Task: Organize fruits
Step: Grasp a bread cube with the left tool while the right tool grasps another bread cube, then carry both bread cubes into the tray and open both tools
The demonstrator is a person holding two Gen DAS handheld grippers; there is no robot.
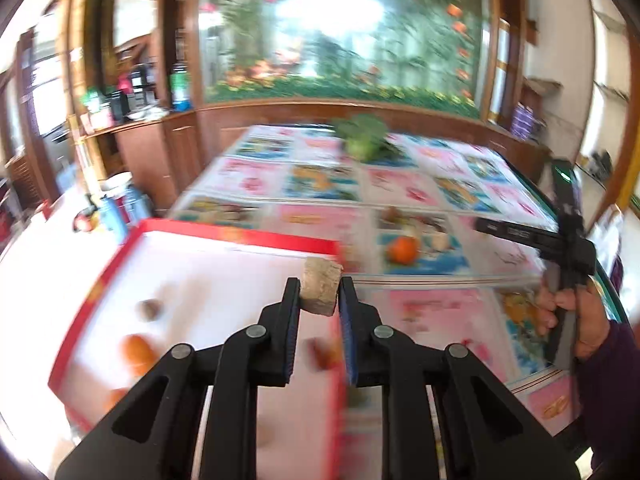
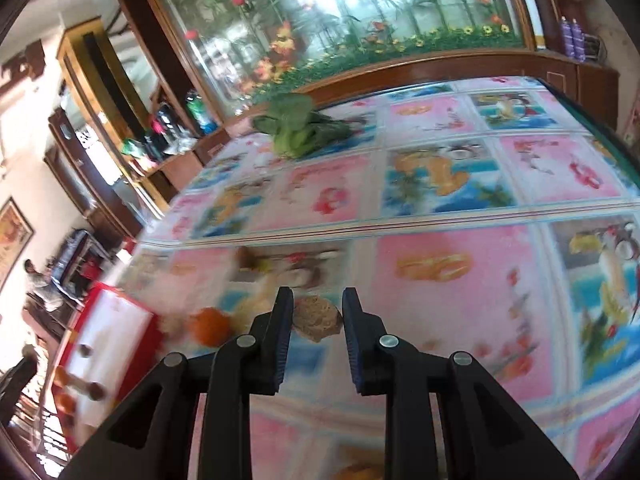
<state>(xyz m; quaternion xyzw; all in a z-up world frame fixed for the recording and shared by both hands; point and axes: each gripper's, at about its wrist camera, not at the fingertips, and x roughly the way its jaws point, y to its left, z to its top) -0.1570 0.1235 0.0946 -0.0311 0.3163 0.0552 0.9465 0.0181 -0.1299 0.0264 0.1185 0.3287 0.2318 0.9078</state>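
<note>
In the left wrist view, a tan, rough chunk [image 1: 322, 287] sits clamped between the pads of the left tool [image 1: 319, 294], lifted at the centre of the frame over the far right corner of a red-rimmed tray [image 1: 240, 236]. The tray fills the lower left of that view and has a white floor. On it lie a small brown fruit [image 1: 150, 310], an orange [image 1: 138, 354] nearer the lower edge, and a reddish blur [image 1: 322, 354] just behind the tool's pads; motion blur hides what that last one is.

In the right wrist view, the right tool [image 2: 318, 306] is nearly closed, with a second tan, fibrous lump [image 2: 318, 320] between its jaws at the bottom centre; whether the pads press on it cannot be told. Just left of it an orange fruit [image 2: 210, 326] rests on the counter [image 2: 440, 184], which is covered by a pink and blue pictured cloth. The tray shows again at the lower left of this view, holding several small brown and orange pieces.

A leafy green [image 2: 296, 126] lies at the far edge of the counter, well apart from everything else. At the right edge of the left view, a hand [image 1: 568, 312] grips the right tool's black handle.
</note>
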